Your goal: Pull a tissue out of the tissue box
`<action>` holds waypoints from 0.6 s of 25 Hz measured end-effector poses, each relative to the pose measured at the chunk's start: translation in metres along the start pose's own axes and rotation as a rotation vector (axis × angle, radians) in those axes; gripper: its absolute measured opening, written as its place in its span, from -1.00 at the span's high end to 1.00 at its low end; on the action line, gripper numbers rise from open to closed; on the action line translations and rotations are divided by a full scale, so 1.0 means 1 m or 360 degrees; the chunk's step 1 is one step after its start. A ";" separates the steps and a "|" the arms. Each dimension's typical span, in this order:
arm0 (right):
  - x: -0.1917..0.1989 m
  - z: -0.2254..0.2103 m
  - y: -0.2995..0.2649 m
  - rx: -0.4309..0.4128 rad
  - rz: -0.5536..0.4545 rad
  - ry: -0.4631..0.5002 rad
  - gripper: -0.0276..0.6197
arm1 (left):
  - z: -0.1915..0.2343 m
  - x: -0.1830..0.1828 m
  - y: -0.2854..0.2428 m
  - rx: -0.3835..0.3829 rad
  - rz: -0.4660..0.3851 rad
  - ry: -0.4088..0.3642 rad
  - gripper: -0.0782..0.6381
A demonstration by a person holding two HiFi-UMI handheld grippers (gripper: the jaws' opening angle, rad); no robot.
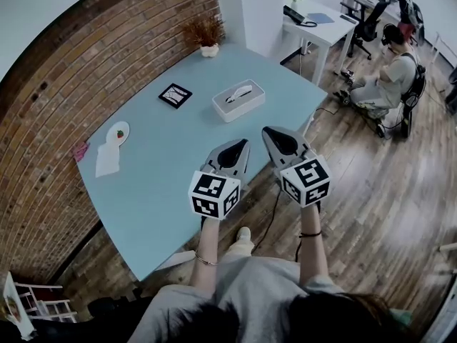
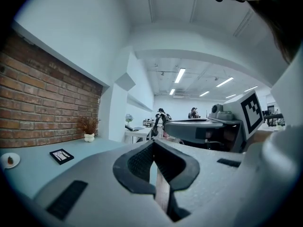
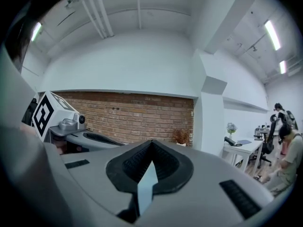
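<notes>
Brick wall [image 1: 78, 70] all down the left, wood floor [image 1: 385, 191] taking up the right. Big pale blue table [image 1: 157, 184] between them, stretching away toward the far corner. White desk [image 1: 325, 21] further back, plus a person [image 1: 396, 77] sitting on the floor near it. Closer in, two bare forearms [image 1: 205, 252] reaching forward, a tool in each hand. First the left gripper [image 1: 245, 141], over the table's near edge, clamped fully closed with nothing in it, tips pressed together in the left gripper view. Same deal with the right gripper [image 1: 265, 129], just beside the left one: pinched tight, empty, tips meeting in the right gripper view too. Then the white tissue box [image 1: 238, 100], sitting flat on the table ahead of both grippers and well apart from them, with a tissue [image 1: 240, 91] poking up out of the top slot. Potted plant [image 1: 206, 34] at the far corner by the wall. Black-framed picture [image 1: 175, 95] lying flat just left of the box. Sheet of white paper [image 1: 107, 160] near the wall-side edge, right next to a small plate [image 1: 118, 133] with something red on it. Tiny pink scrap [image 1: 80, 151] at the very edge, can't tell what.
</notes>
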State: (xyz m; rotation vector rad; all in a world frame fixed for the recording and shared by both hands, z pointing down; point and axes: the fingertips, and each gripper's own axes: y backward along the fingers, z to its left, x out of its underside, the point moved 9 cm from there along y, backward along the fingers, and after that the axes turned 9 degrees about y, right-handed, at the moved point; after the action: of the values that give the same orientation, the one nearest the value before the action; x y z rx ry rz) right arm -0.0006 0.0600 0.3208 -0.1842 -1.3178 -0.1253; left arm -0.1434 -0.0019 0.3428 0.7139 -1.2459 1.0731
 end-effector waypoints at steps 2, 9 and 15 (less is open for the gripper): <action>0.002 -0.003 -0.015 0.0013 0.0022 0.0000 0.92 | 0.015 -0.002 -0.008 0.0008 0.0013 0.0001 0.77; 0.010 -0.015 -0.061 0.0045 0.0040 -0.0033 0.92 | 0.061 -0.008 -0.033 0.0054 0.0049 0.0020 0.77; 0.019 -0.018 -0.086 0.0077 0.0047 -0.0049 0.92 | 0.090 -0.010 -0.049 0.0095 0.0042 0.0050 0.77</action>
State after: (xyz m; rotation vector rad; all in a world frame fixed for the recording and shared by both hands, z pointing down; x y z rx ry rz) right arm 0.0047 -0.0280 0.3406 -0.1652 -1.3470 -0.0656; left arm -0.1329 -0.1031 0.3583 0.7249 -1.2033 1.1430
